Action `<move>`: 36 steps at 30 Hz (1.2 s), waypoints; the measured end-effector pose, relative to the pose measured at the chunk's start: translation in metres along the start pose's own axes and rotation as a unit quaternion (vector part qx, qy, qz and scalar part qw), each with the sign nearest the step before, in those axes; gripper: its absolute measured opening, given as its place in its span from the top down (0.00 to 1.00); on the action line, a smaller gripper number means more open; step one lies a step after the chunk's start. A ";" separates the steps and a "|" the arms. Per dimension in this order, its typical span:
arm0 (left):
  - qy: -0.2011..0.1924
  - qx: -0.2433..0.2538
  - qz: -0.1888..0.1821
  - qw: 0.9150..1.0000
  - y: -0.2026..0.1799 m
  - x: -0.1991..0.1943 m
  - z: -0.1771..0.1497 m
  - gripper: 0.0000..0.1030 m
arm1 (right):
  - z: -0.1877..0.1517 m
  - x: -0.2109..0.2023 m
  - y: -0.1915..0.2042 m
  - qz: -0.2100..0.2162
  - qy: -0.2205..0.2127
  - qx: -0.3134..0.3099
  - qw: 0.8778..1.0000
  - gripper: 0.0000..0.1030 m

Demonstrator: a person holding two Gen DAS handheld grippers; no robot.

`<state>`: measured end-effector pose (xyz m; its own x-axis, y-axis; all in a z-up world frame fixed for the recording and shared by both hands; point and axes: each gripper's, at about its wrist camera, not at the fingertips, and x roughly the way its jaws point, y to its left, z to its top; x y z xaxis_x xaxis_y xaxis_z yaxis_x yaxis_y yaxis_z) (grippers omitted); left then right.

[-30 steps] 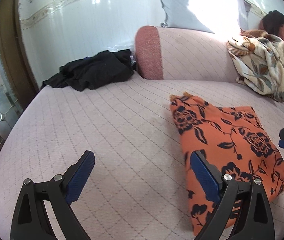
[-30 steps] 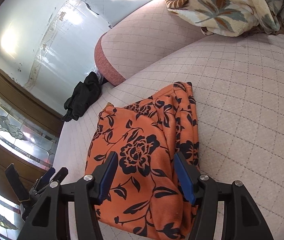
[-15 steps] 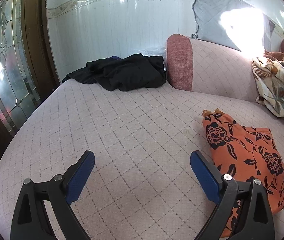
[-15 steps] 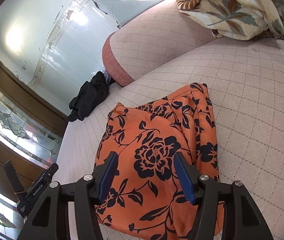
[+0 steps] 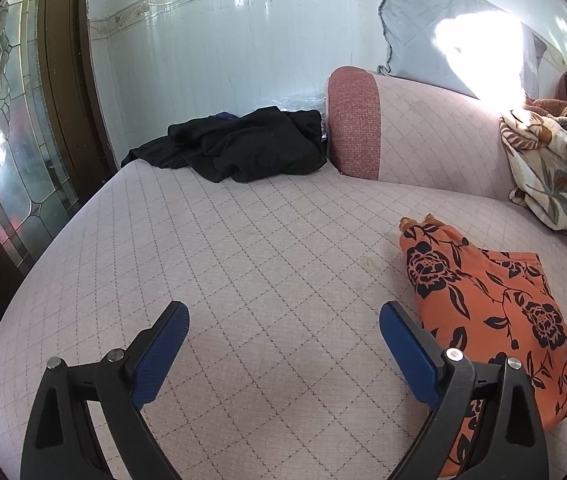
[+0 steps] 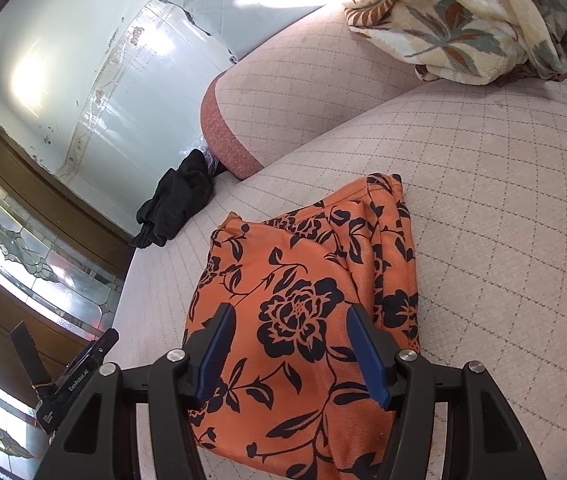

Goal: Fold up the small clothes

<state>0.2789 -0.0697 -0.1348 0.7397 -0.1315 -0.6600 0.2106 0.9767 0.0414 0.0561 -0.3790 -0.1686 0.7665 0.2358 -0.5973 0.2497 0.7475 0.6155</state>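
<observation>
— Changed since a second ago?

— Left gripper (image 5: 283, 344) swung off the orange, black-flowered folded garment (image 5: 495, 320) and now faces bare quilted pink sofa seat (image 5: 243, 248); a moment back, the right pad overlapped the cloth. Black crumpled pile of clothing (image 5: 243, 148) at the far end now sits more squarely ahead. Right gripper (image 6: 287, 352) pulled back a little along the garment.

— Meaning for the task?

— Probably one item finished: lying as a compact folded packet, edges stacked along its right side. Likely turning toward the black pile for the next piece, though only a guess.

— Jaws?

— Left pair spread wide, holding nothing. Right pair parted too, gripping nothing, blue pads either side of a large printed rose.

— Where exactly, relative to them?

— In the left wrist view, on the seat just to the right of the right pad, partly hidden behind that finger. In the right wrist view, directly beneath and ahead of the jaws, spanning the gap; touching or merely hovering, cannot tell.

— Anything else around?

— Cream leaf-patterned fleece blanket (image 6: 463, 20) bunched against the backrest, well apart from the garment.
</observation>
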 end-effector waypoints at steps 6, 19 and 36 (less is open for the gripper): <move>0.002 0.005 -0.001 1.000 -0.005 0.001 -0.001 0.07 | 0.001 -0.003 -0.004 -0.001 -0.004 0.002 1.000 0.40; 0.005 0.008 0.001 1.000 -0.008 0.006 -0.001 0.07 | 0.004 -0.003 -0.008 0.000 -0.004 0.002 1.000 0.40; 0.007 0.009 0.001 1.000 -0.010 0.007 -0.001 0.07 | 0.003 0.002 -0.005 0.001 0.000 -0.001 1.000 0.40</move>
<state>0.2808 -0.0802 -0.1408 0.7312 -0.1275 -0.6701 0.2214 0.9736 0.0562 0.0580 -0.3847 -0.1710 0.7672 0.2366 -0.5962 0.2478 0.7480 0.6157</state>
